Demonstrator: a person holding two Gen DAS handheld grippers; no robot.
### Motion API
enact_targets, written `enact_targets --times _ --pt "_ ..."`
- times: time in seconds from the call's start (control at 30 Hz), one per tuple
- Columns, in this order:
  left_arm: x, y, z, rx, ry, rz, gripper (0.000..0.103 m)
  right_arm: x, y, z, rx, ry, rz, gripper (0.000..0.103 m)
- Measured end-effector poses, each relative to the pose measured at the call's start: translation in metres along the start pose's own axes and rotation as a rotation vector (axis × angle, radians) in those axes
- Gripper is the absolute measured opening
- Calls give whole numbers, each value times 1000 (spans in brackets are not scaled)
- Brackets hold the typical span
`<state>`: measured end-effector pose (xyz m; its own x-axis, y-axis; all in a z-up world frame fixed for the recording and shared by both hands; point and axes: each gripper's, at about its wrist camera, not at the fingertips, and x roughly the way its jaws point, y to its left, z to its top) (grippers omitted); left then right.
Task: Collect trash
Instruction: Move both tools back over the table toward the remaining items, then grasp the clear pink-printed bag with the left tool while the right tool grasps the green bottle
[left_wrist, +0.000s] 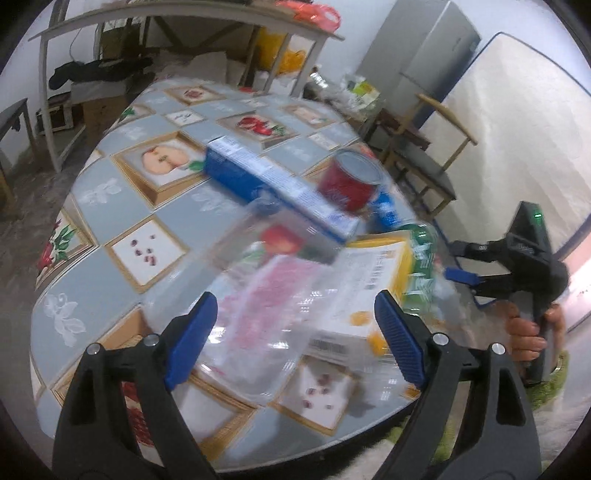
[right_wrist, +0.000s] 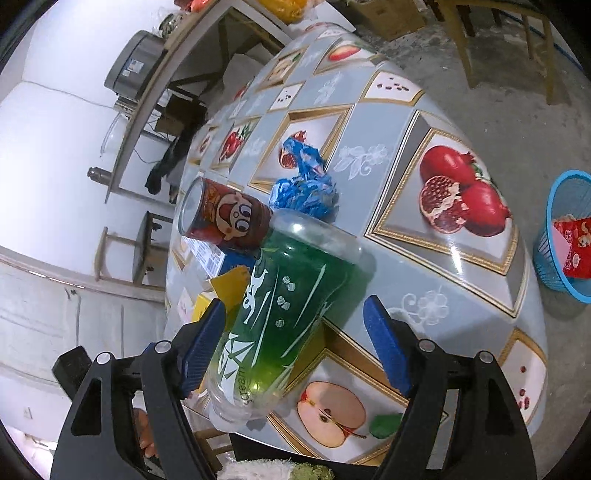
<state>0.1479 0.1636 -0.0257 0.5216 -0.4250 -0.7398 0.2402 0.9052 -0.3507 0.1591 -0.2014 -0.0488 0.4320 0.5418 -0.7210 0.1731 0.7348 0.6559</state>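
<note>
Trash lies on a fruit-patterned table (left_wrist: 110, 206). My left gripper (left_wrist: 295, 336) is open above a clear plastic wrapper with pink print (left_wrist: 266, 306) and a white and yellow carton (left_wrist: 373, 280). Beyond lie a blue box (left_wrist: 273, 184), a red can (left_wrist: 351, 181) and a green plastic bottle (left_wrist: 421, 258). In the right wrist view my right gripper (right_wrist: 295, 347) is open around the green bottle (right_wrist: 280, 310), which lies between the jaws near the table edge. The red cartoon can (right_wrist: 225, 218) and a crumpled blue wrapper (right_wrist: 306, 184) lie behind it.
A blue mesh basket (right_wrist: 565, 236) with red packaging stands on the floor at the right. Wooden chairs (left_wrist: 417, 147), a fridge (left_wrist: 424, 44) and a mattress (left_wrist: 517, 122) stand beyond the table. A metal rack (left_wrist: 177, 22) is at the back.
</note>
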Motion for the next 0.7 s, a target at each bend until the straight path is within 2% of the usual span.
enact_targets --times 0.07,0.2,0.4,0.63,0.7 --pt "5 9 0 -16 14 20 83 3 -1 1 3 5 -4 75" --pt "8 18 0 -28 13 5 83 6 0 4 12 4 -15 75" --pt "13 11 0 39 21 -4 83 11 2 5 13 12 -17 75" --pt "40 6 -2 76 116 44 68 18 6 1 6 37 -10 75" --pt "43 7 -1 78 114 56 66 18 5 1 7 38 -11 75"
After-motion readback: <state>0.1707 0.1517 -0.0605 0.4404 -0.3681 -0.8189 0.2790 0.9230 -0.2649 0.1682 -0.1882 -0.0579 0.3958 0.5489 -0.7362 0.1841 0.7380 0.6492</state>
